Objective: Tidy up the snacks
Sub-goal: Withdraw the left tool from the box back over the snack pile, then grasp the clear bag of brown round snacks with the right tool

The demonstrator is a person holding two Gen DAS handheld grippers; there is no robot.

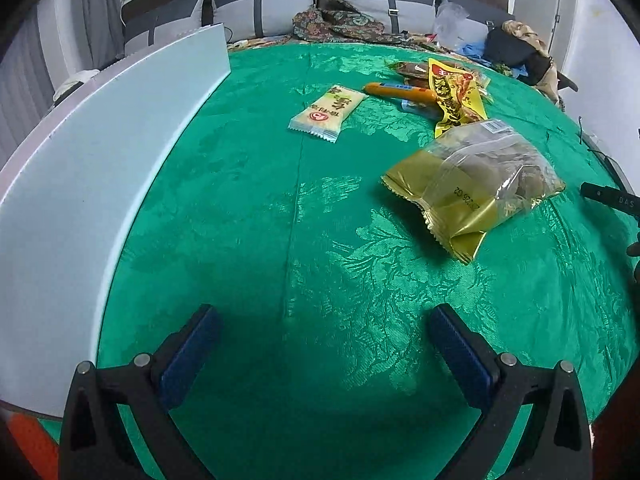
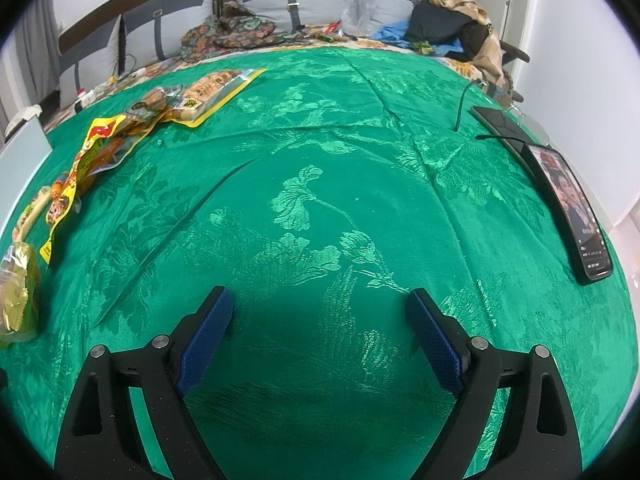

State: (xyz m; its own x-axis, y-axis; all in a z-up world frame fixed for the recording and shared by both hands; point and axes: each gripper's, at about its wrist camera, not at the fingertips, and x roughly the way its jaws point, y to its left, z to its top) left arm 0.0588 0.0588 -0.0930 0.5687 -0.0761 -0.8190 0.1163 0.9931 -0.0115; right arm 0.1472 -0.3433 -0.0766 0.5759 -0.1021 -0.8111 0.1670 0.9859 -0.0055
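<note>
1. Green cloth (image 1: 248,216) covers your table; a white box (image 1: 100,168) stands along its left edge.
2. Snack packets (image 1: 472,184) lie toward the far right corner.
3. Your left gripper (image 1: 320,344) and right gripper (image 2: 320,332) gape wide, holding nothing.

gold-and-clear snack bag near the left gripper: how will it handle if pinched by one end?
The gold-and-clear bag looks like thin crinkled film, so it will probably flex and sag. Lumpy contents show through the clear part and may shift toward the low end. The glossy film could slip between the fingers.
</note>
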